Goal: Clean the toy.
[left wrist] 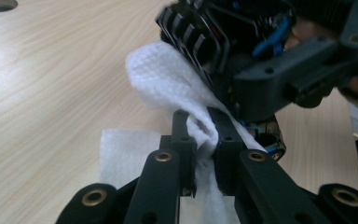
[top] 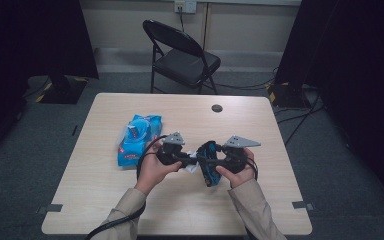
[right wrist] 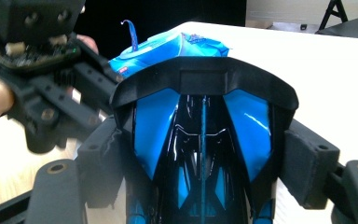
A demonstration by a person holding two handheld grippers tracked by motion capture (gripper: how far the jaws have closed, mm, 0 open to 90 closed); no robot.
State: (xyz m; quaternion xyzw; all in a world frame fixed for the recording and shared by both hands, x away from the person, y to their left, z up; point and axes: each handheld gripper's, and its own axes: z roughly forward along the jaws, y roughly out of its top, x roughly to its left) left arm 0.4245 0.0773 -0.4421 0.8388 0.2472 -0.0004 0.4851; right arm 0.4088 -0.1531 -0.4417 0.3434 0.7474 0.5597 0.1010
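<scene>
A glossy black-and-blue toy car (right wrist: pixel 203 154), held just above the middle of the light wooden counter (top: pixel 260 120), is wiped with a white textured cloth (left wrist: pixel 168 74). A blue wet-wipe packet (top: pixel 139 137) lies to its left; beyond the counter stands a black folding chair (top: pixel 180 57). The right gripper (right wrist: pixel 203 163) clamps the car with jaws wide; the left gripper (left wrist: pixel 203 140) pinches the cloth, jaws nearly closed, against the car's ribbed end.

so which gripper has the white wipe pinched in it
The left gripper: its jaws are shut on the white wipe. The right gripper clamps the black and blue toy car instead.
</scene>
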